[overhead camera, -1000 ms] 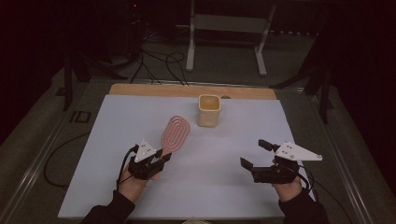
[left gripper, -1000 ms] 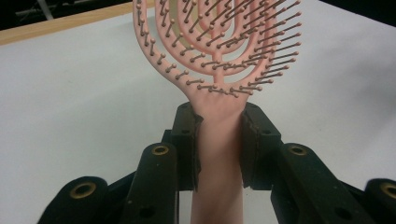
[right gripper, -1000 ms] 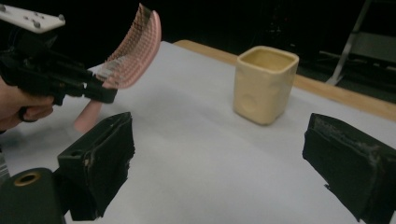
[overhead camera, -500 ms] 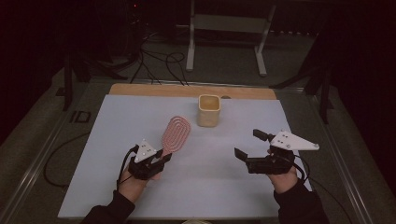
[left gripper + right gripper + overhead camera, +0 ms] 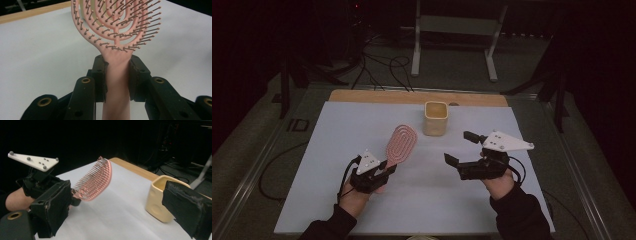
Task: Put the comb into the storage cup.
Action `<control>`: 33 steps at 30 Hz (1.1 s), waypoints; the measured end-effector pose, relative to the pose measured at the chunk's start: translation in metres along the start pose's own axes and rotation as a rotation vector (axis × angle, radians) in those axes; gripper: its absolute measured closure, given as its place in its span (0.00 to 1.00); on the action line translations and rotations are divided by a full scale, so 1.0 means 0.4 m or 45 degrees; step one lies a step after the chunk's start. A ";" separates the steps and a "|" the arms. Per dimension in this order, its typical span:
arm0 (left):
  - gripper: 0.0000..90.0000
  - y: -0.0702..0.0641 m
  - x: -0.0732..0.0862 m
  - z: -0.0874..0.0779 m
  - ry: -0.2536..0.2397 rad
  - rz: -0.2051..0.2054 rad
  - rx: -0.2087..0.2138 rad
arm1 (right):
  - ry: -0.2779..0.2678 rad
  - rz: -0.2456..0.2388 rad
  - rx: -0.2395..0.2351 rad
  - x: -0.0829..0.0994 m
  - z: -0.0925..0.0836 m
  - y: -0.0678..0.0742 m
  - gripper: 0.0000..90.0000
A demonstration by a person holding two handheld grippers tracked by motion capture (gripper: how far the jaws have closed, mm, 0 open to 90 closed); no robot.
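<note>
Dark surroundings with cables and a metal stand framed a white table [image 5: 337, 150] edged at its far side by a wooden strip [image 5: 412, 97]. Left gripper [image 5: 384, 170]: clenched on the handle of a pink hairbrush [image 5: 401, 143], both pads pressed against the handle's sides just below the head; the brush pointed away from the person, bristles up, its oval head raised off the white surface, as the right gripper view showed from the side. Right gripper [image 5: 460, 147]: released, jaws spread wide with nothing between them, held above the table to the right of the brush and well apart from it. A pale yellow cup [image 5: 435, 118] stood upright near the far edge, beyond and between the two grippers, just right of the brush head.
</note>
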State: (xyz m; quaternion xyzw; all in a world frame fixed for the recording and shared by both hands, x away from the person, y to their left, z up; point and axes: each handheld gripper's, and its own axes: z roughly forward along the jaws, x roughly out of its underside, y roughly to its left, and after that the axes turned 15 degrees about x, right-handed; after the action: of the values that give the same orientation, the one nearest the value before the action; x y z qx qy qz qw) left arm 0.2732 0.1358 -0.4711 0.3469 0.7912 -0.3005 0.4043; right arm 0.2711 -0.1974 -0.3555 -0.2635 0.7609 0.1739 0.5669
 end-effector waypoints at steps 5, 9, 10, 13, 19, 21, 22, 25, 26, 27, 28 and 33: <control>0.79 -0.002 0.000 -0.001 -0.012 0.004 -0.003 | 0.006 0.002 -0.035 -0.009 0.039 0.025 0.10; 0.79 -0.001 0.000 -0.002 -0.019 -0.006 0.006 | 0.016 0.010 -0.057 -0.015 0.071 0.042 0.10; 0.79 -0.001 0.000 -0.002 -0.019 -0.006 0.006 | 0.022 0.015 -0.059 -0.016 0.078 0.045 0.10; 0.79 -0.001 0.000 -0.002 -0.013 0.003 0.009 | 0.032 0.035 -0.068 -0.022 0.097 0.050 0.10; 0.79 -0.005 0.000 -0.002 -0.020 0.011 0.007 | 0.061 0.075 -0.087 -0.026 0.133 0.059 0.10; 0.79 -0.006 0.000 -0.003 -0.025 0.009 0.007 | 0.078 0.111 -0.099 -0.024 0.155 0.064 0.10; 0.79 -0.006 0.000 -0.003 -0.026 0.011 0.007 | 0.089 0.122 -0.107 -0.024 0.163 0.065 0.10; 0.79 -0.006 0.000 -0.002 -0.025 0.014 0.007 | 0.093 0.137 -0.114 -0.025 0.176 0.068 0.10; 0.79 -0.006 0.000 -0.004 -0.025 0.013 0.010 | 0.100 0.141 -0.112 -0.026 0.188 0.069 0.10; 0.79 -0.006 0.001 -0.004 -0.026 0.015 0.007 | 0.105 0.153 -0.116 -0.025 0.195 0.068 0.10; 0.79 -0.006 0.001 -0.004 -0.026 0.015 0.007 | 0.111 0.167 -0.121 -0.024 0.201 0.067 0.10; 0.79 -0.006 0.001 -0.005 -0.029 0.014 0.010 | 0.162 0.220 -0.131 -0.016 0.232 0.066 0.10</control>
State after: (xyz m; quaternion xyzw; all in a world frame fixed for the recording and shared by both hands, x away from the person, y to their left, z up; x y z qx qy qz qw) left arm 0.2703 0.1357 -0.4699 0.3493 0.7835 -0.3052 0.4135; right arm 0.3282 -0.1227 -0.3781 -0.2360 0.8053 0.2438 0.4861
